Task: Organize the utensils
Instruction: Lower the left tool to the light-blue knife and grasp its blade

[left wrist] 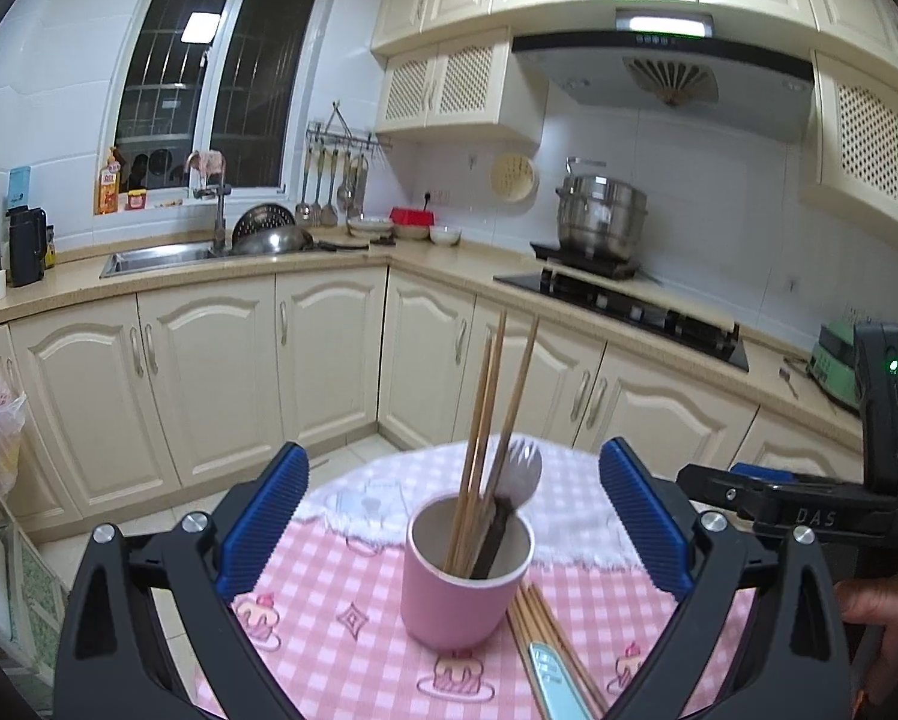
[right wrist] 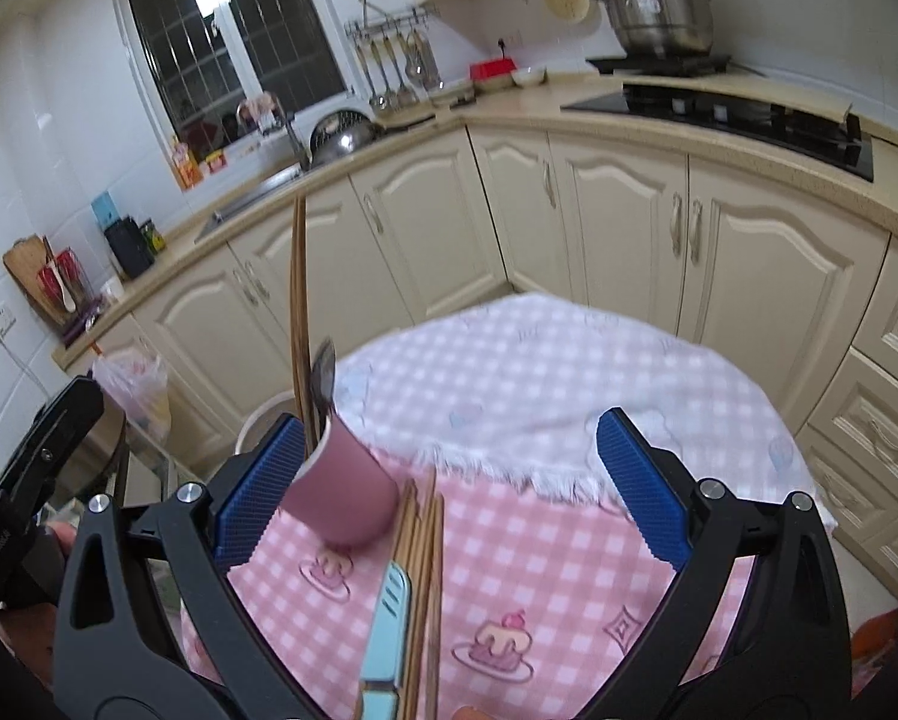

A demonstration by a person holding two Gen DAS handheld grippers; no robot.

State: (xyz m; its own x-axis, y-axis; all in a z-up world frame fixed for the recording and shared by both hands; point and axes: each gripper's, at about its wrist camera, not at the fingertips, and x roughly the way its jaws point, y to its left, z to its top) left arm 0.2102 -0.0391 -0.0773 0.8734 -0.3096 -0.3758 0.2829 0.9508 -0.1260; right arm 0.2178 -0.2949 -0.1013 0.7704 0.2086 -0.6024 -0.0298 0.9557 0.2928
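A pink cup [left wrist: 464, 579] stands on the pink checked tablecloth [left wrist: 329, 600]. It holds several wooden chopsticks [left wrist: 488, 414] and a metal spork [left wrist: 518, 471] with a dark handle. More chopsticks [left wrist: 560, 654] and a light blue handled utensil [left wrist: 554, 684] lie on the cloth right of the cup. My left gripper [left wrist: 455, 516] is open, its pads on either side of the cup without touching it. My right gripper [right wrist: 449, 492] is open and empty. In the right wrist view the cup [right wrist: 344, 492] is next to the left pad, with the loose chopsticks [right wrist: 422, 588] and blue utensil [right wrist: 386, 630] between the fingers.
A white lacy cloth [right wrist: 539, 396] covers the far half of the round table. Cream kitchen cabinets [left wrist: 221, 372] stand beyond it, with a sink [left wrist: 161, 255], a stove [left wrist: 629, 306] and a steel pot [left wrist: 599, 216]. A plastic bag [right wrist: 134, 387] is at the left.
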